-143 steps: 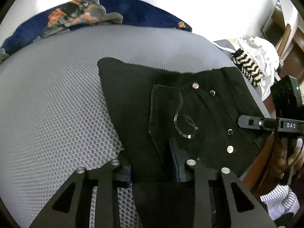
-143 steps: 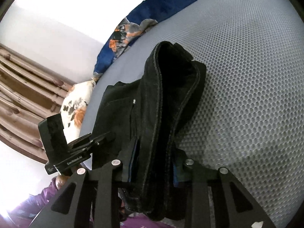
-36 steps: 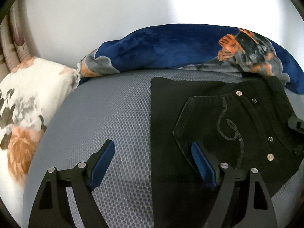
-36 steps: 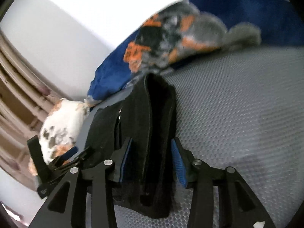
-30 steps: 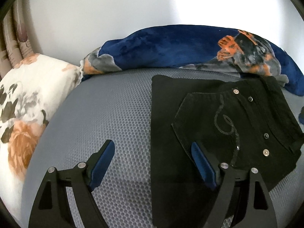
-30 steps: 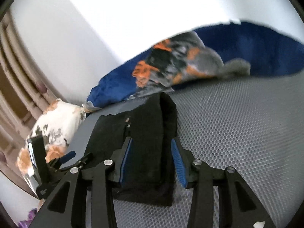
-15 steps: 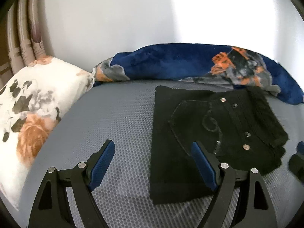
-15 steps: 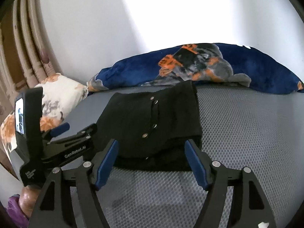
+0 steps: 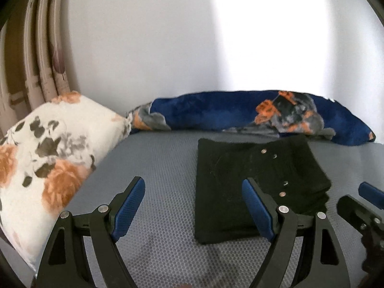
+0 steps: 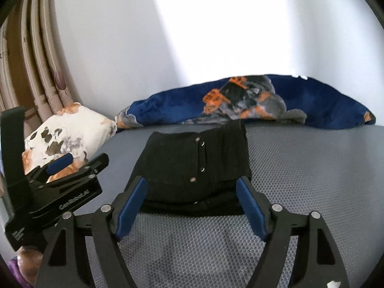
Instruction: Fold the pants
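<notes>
The black pants (image 9: pixel 254 182) lie folded in a flat rectangle on the grey mesh bed surface (image 9: pixel 156 158), metal studs facing up. They also show in the right wrist view (image 10: pixel 196 165). My left gripper (image 9: pixel 192 206) is open and empty, held above the bed just short of the pants' near left corner. My right gripper (image 10: pixel 192 206) is open and empty, just short of the pants' near edge. The left gripper also shows at the left of the right wrist view (image 10: pixel 60 165).
A white floral pillow (image 9: pixel 45 165) lies at the left. A rolled blue and orange blanket (image 9: pixel 252 115) lies along the white wall behind the pants. Curtains (image 10: pixel 31 67) hang at the far left.
Both grippers let go of the pants, opened wide and drew back and up. The folded pants now lie free on the bed.
</notes>
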Action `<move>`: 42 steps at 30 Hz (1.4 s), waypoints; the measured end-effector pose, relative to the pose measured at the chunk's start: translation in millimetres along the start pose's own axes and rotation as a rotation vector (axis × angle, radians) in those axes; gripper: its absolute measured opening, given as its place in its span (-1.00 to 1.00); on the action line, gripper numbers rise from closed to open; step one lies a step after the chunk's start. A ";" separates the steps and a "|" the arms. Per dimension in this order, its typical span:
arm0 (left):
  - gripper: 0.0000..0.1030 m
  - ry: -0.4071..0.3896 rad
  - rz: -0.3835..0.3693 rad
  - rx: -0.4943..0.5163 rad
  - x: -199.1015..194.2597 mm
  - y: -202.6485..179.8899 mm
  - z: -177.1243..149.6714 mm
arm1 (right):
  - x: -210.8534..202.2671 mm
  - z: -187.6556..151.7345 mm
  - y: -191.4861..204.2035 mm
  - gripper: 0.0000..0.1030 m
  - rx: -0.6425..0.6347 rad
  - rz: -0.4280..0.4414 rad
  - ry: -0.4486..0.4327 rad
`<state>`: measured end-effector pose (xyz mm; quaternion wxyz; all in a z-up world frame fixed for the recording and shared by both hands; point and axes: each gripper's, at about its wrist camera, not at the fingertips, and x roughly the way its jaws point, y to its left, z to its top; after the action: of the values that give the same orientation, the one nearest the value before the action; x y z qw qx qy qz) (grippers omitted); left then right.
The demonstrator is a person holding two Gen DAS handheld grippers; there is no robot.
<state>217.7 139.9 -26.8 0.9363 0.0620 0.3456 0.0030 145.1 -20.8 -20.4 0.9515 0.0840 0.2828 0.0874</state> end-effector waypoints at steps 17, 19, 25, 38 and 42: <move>0.99 -0.124 -0.050 -0.051 -82.7 5.3 32.5 | -64.9 14.3 -1.1 0.61 0.018 -0.017 -0.094; 0.99 -0.119 -0.057 -0.059 -87.4 6.4 34.0 | -70.2 15.0 -1.3 0.62 0.018 -0.017 -0.101; 0.99 -0.117 -0.050 -0.050 -97.5 4.4 36.4 | -81.1 17.9 0.0 0.65 0.014 -0.013 -0.114; 0.99 -0.144 -0.037 -0.051 -121.0 3.8 38.3 | -99.4 18.2 4.9 0.69 0.000 -0.010 -0.131; 0.99 -0.144 -0.039 -0.049 -123.1 3.4 37.9 | -99.9 18.8 3.4 0.70 0.002 -0.010 -0.130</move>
<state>148.7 133.0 81.9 0.9598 0.0326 0.2784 -0.0111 72.6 -41.0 48.2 0.9682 0.0890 0.2209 0.0769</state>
